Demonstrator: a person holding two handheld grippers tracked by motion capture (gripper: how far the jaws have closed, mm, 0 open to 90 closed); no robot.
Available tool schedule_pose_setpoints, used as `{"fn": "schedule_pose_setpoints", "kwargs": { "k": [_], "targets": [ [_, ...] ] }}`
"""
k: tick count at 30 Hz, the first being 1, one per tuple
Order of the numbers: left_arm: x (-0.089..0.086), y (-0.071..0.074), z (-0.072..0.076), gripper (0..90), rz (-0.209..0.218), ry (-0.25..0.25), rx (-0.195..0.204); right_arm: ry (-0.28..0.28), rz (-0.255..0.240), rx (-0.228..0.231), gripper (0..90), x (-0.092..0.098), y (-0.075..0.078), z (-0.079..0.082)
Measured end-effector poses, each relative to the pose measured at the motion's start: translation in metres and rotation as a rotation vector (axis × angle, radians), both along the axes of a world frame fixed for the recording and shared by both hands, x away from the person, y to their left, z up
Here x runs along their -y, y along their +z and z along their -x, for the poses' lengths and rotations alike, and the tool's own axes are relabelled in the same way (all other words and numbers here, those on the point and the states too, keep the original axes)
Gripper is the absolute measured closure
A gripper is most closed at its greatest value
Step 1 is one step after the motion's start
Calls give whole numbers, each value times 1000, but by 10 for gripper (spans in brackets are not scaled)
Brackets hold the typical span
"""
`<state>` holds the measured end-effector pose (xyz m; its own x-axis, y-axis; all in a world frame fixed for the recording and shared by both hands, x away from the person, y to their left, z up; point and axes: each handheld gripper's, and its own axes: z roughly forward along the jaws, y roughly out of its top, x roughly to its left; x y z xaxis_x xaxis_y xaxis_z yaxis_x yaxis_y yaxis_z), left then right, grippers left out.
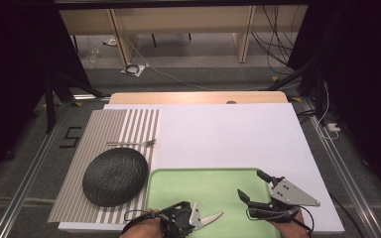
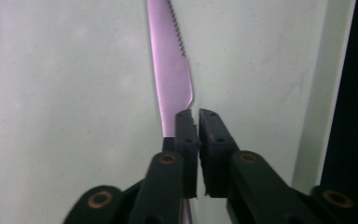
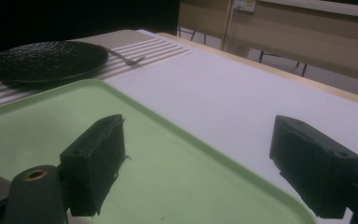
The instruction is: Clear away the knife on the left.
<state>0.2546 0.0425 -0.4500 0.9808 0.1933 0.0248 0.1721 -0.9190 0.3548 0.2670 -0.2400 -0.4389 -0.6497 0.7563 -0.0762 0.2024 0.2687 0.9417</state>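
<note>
Black jaws of my left gripper (image 2: 196, 116) are clamped on the knife (image 2: 170, 70) over the green tray (image 1: 178, 186). Right gripper (image 1: 254, 186) gapes empty at three o'clock. Next, I'd carry the knife toward the plate (image 1: 114, 175) at ten o'clock, probably.

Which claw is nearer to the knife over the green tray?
Left. The left claw is shut on the knife at its handle end, above the green tray. The right claw stands open and empty, apart from it, toward the tray's right edge.
</note>
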Motion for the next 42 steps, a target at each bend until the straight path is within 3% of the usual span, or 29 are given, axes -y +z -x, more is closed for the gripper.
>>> {"fn": "schedule_pose_setpoints", "kwargs": {
  "k": [8,12,25,42],
  "targets": [
    [2,-11,-2,895,2,-16,6,3,1,6,190,0,0,0],
    [-1,-11,-6,894,16,4,3,1,-2,6,190,0,0,0],
    [-15,-13,-19,895,25,83,49,4,0,2,190,-1,0,0],
    [-33,-13,-31,895,-7,171,92,4,0,0,190,0,-1,0]
  ]
}}
